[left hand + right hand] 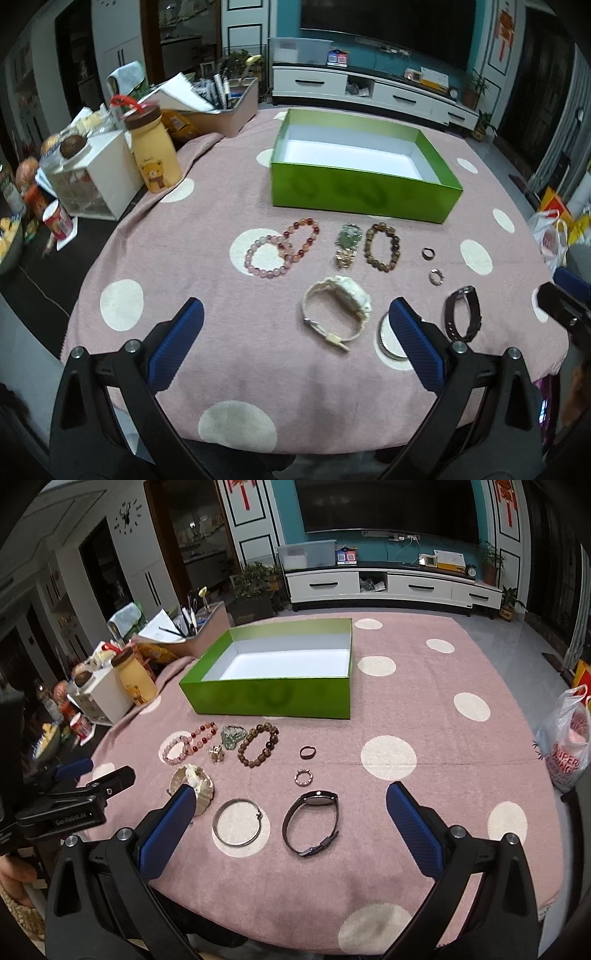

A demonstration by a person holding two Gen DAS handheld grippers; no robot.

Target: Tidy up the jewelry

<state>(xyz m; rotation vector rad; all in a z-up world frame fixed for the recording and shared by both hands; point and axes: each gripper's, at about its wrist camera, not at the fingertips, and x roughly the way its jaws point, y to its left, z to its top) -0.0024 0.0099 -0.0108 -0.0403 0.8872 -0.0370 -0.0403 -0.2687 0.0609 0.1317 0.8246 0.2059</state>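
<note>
Both grippers hang low over the near edge of the round table, nothing between their blue pads: the left gripper [295, 328] stands with its fingers spread wide, the white watch [338, 312] lying on the cloth between the pads in its view, and the right gripper [291, 819] is likewise spread apart and empty, with the silver bangle [238, 821] and the dark watch [310, 821] between its pads. I judge the wide spread is a readiness to drop over either watch strap.

All the jewelry lies loose on the pink dotted tablecloth [207, 221], in rows in front of the green box [364, 192], which sits at 12 o'clock with its open top up and its white floor bare, so sorting looks not yet begun. The pieces seem laid out apart so each can be gripped alone, though the pink bead bracelet [266, 256] and the red bead bracelet [301, 238] overlap.

By count: three bead bracelets, counting the brown bead bracelet [382, 247]; one green and gold charm piece [347, 245]; two watches; one bangle; two rings, a dark ring [428, 253] and a sparkly ring [436, 276], at about 2 o'clock from the white watch. One box.
</note>
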